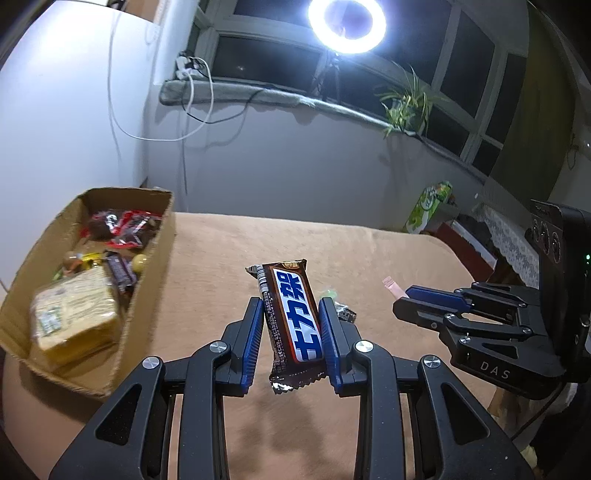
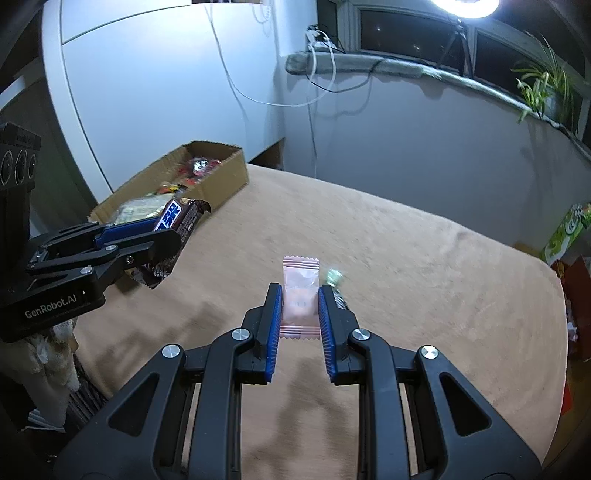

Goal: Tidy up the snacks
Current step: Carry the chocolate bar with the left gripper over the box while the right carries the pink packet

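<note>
Left wrist view: left gripper (image 1: pixel 290 314) clamps chocolate bar (image 1: pixel 290 317), long axis along the fingers, above tan blanket (image 1: pixel 221 251). Cardboard box (image 1: pixel 155 266) of snacks left; ring light (image 1: pixel 347 22) behind.

Right wrist view: right gripper (image 2: pixel 300 306) grips pink sachet (image 2: pixel 300 291), upright lengthwise; green candy (image 2: pixel 334 277) beside it.

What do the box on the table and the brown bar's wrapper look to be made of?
Box: plain corrugated cardboard, matte tan, with raw, slightly frayed cut edges. Bar wrapper: likely thin plastic or foil film, glossy, with a crimped, silvery inner end.
</note>
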`<act>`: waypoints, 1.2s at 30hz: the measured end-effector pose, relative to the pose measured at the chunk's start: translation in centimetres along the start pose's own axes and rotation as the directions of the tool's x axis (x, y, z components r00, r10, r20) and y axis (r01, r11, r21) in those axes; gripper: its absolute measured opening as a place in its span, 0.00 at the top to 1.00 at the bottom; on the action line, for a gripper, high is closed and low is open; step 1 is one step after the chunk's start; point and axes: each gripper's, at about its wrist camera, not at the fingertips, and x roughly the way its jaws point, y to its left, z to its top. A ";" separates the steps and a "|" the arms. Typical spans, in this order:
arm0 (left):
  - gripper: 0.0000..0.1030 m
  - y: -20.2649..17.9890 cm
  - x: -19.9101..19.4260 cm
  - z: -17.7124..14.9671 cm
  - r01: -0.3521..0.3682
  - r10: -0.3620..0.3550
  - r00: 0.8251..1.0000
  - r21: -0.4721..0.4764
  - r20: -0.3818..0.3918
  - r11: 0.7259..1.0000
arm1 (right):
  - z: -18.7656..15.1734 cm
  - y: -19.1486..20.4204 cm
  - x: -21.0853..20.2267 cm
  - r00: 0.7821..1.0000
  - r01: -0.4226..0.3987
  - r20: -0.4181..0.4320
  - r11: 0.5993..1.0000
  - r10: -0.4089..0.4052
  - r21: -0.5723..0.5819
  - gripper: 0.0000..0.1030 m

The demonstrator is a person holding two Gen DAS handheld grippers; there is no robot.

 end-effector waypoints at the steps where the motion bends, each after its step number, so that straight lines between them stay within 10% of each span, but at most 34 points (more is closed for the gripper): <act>1: 0.72 0.3 -0.4 0.0 -0.002 0.002 1.000 -0.004 0.006 1.000 | 0.3 0.6 -0.1 1.000 -0.003 0.005 1.000 0.003 -0.008 0.80; 36: 0.72 15.5 -4.9 1.4 -0.175 0.188 0.978 -0.136 0.090 0.975 | 11.3 13.5 7.9 0.991 -0.126 0.021 0.980 0.130 -0.154 0.80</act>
